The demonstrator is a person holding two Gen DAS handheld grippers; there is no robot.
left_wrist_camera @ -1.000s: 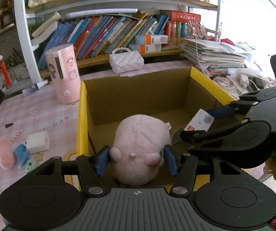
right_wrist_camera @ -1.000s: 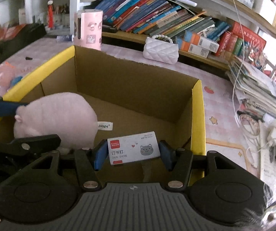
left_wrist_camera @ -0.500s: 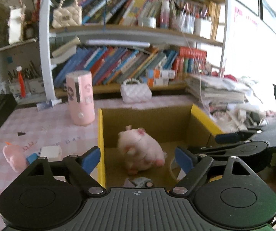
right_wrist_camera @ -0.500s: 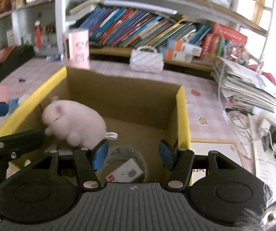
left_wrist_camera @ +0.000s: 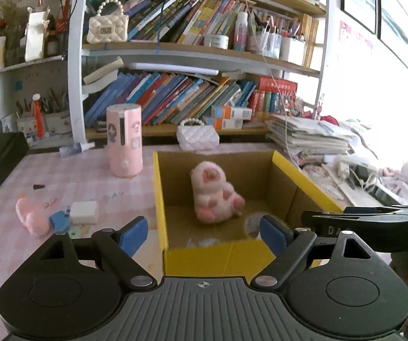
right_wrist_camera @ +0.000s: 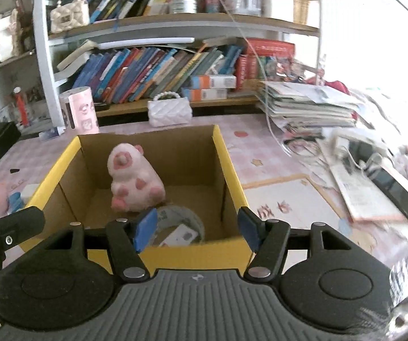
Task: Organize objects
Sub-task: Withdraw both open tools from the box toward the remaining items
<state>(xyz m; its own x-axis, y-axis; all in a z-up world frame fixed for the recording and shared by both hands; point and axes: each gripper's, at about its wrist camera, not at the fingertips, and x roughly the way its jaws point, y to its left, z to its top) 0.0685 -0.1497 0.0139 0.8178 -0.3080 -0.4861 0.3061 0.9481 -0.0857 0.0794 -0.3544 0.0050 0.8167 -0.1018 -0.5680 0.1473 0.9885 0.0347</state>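
Note:
A pink plush pig (left_wrist_camera: 213, 196) sits upright inside the yellow-rimmed cardboard box (left_wrist_camera: 159, 199), also in the right wrist view (right_wrist_camera: 134, 179). A tape roll (right_wrist_camera: 184, 218) and a small white staple box (right_wrist_camera: 179, 236) lie on the box floor (right_wrist_camera: 226, 167). My left gripper (left_wrist_camera: 204, 234) is open and empty, held above the box's near edge. My right gripper (right_wrist_camera: 196, 227) is open and empty above the near wall. On the table left of the box lie a pink toy (left_wrist_camera: 30, 217), a blue item (left_wrist_camera: 60, 220) and a white block (left_wrist_camera: 84, 211).
A pink cylinder (left_wrist_camera: 124, 140) and a white quilted purse (left_wrist_camera: 198, 137) stand behind the box. Bookshelves (left_wrist_camera: 175, 48) fill the back. Stacked papers (left_wrist_camera: 312, 139), cables and a phone (right_wrist_camera: 394, 187) crowd the right side.
Both grippers let go, opened and pulled back and up from the box. The plush pig dropped in and now sits upright; the staple box lies by the tape roll.

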